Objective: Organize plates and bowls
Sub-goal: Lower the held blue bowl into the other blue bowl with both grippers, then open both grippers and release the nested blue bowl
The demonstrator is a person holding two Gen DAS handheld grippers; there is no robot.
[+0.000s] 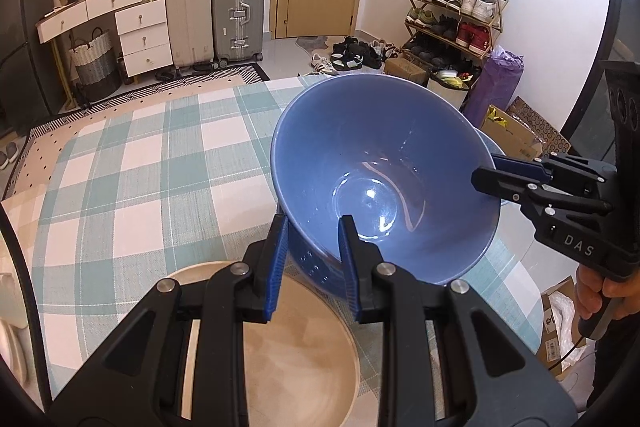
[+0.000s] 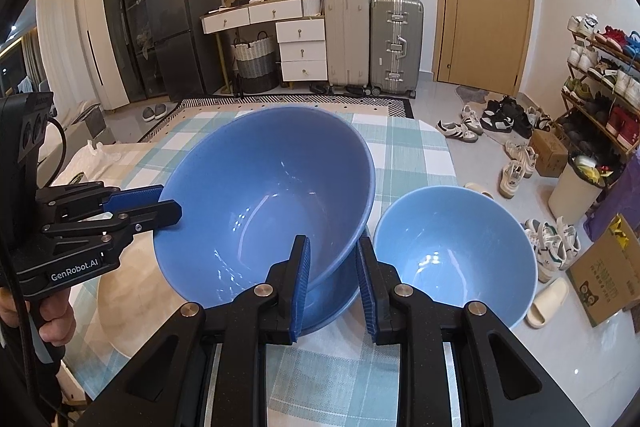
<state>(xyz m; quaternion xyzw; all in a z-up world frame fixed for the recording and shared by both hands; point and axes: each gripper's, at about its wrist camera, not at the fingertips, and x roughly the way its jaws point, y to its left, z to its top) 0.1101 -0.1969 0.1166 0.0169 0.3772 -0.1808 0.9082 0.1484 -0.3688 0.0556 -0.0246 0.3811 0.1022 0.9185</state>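
Right wrist view: both claws, left gripper [image 2: 170, 203] and right gripper [image 2: 332, 283], clamp the large glossy blue ceramic bowl [image 2: 264, 195] by its rim.
Risk: uneven lowering tilts it; it may slip or knock the smaller pale-blue bowl [image 2: 456, 251] just beside.

"DAS" on right gripper [image 1: 486, 183], "GenRobot.AI" on left gripper [image 2: 170, 207] (white lettering)

A lived-in home is indicated by stacked hard-shell suitcases [image 2: 372, 39]; a wooden shoe rack crowded with trainers [image 1: 456, 11]; a white drawer unit [image 2: 302, 49]; a dark tall fridge [image 2: 180, 23].
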